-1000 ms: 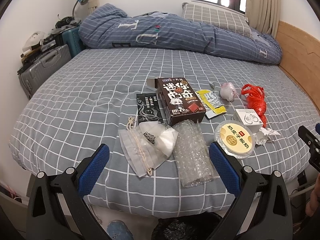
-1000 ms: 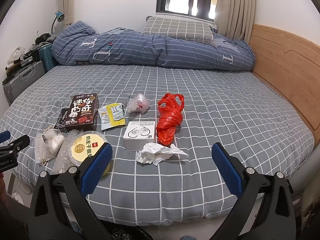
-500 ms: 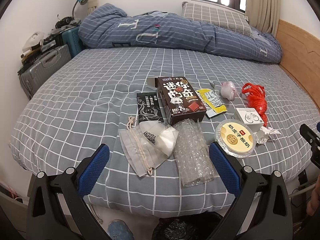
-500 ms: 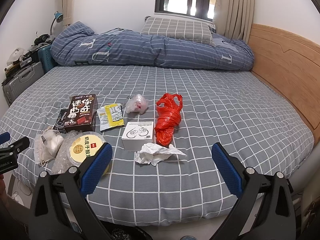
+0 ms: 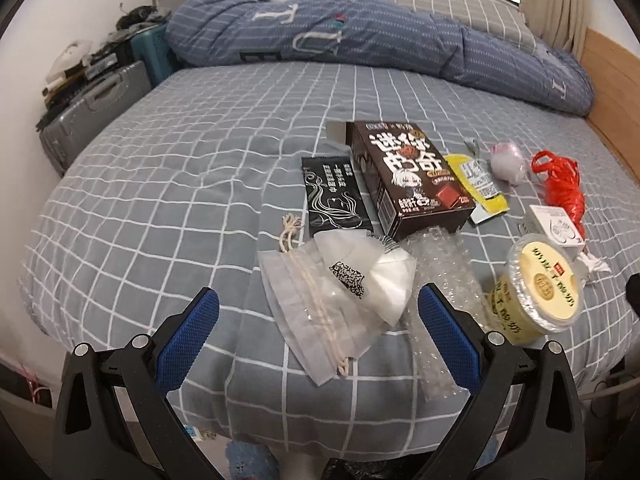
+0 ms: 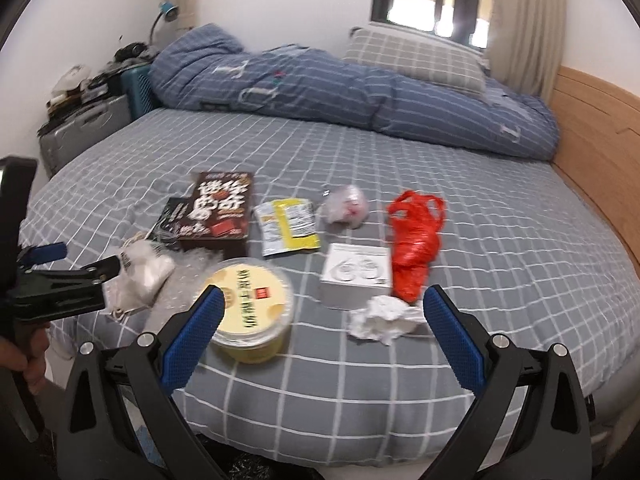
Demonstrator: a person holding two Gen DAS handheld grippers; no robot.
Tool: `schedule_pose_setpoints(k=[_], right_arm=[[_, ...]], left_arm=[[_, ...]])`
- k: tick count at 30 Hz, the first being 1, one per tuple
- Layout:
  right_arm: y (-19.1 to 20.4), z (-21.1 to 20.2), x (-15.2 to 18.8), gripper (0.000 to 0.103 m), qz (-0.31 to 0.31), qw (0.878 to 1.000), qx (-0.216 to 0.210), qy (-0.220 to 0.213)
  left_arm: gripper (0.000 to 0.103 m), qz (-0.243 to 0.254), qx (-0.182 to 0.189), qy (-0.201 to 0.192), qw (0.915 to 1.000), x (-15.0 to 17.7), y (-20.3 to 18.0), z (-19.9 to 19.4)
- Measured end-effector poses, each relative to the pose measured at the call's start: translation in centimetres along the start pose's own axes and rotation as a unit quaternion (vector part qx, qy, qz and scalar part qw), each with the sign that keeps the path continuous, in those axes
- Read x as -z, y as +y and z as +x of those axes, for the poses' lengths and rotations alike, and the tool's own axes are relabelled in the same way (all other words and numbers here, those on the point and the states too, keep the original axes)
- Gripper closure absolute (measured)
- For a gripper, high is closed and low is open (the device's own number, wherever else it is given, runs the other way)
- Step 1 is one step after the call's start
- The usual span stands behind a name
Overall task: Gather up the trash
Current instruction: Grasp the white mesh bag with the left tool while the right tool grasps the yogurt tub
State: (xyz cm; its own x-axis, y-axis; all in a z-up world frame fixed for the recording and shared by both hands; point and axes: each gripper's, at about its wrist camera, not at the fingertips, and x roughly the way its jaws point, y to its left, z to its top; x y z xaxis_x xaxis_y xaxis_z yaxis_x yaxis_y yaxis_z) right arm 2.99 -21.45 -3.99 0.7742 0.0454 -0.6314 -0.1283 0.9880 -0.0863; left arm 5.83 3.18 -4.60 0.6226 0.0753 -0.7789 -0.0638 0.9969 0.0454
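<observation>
Checked bed [image 5: 168, 184] carries brown box [image 5: 408, 178], yellow tub [image 6: 250, 312], tissue [image 6: 382, 318].

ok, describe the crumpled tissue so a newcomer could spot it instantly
On the grey checked bed, look along the near edge at the right end of the trash. The crumpled tissue lies just in front of the small white box, by the red plastic bag. It is the only wadded white paper there.

Trash lies scattered near the bed's [image 5: 160, 184] front edge: a dark snack box [image 5: 408, 178], black sachet [image 5: 334, 198], drawstring pouch [image 5: 332, 300] and bubble wrap [image 5: 444, 280]. To their right sit a yellow lidded tub [image 6: 252, 312], white box [image 6: 356, 276], crumpled tissue [image 6: 380, 318], red plastic bag [image 6: 414, 240] and yellow packet [image 6: 288, 226].
</observation>
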Motion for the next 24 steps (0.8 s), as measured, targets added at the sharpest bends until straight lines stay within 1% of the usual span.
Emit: schedule_pose_setpoints(k=[3,7,13,16,21,24], right_arm=[[1.2,1.4,0.1,0.007,-0.007,1.000,-0.008,0.012],[2.3,3.2,0.1,0.007,-0.004,0.999,-0.019,0.028],[3.5,5.3,0.4,0.007,0.001,0.998,-0.028,0.052],[4.0,6.0,0.6,0.007,-0.005,0.998,-0.023,0.061],[4.1,6.8,0.8,0.007,0.011,0.997,-0.040,0.072],[4.6,7.0,0.9,0.008,0.008,0.996,-0.047,0.072]], left_arm=[[0.006,0.001,0.003,0.009,1.0000,-0.2,0.3,1.2],[0.006,-0.010,0.016,0.031,0.9993,-0.5,1.0,3.0],[0.007,0.000,0.017,0.039,0.9991,-0.7,0.6,4.5],[0.009,-0.001,0.019,0.048,0.9987,-0.8,0.6,5.3],[0.014,0.004,0.022,0.047,0.9987,-1.1,0.2,6.1],[0.016,0.004,0.025,0.049,0.9985,-1.1,0.1,6.6]])
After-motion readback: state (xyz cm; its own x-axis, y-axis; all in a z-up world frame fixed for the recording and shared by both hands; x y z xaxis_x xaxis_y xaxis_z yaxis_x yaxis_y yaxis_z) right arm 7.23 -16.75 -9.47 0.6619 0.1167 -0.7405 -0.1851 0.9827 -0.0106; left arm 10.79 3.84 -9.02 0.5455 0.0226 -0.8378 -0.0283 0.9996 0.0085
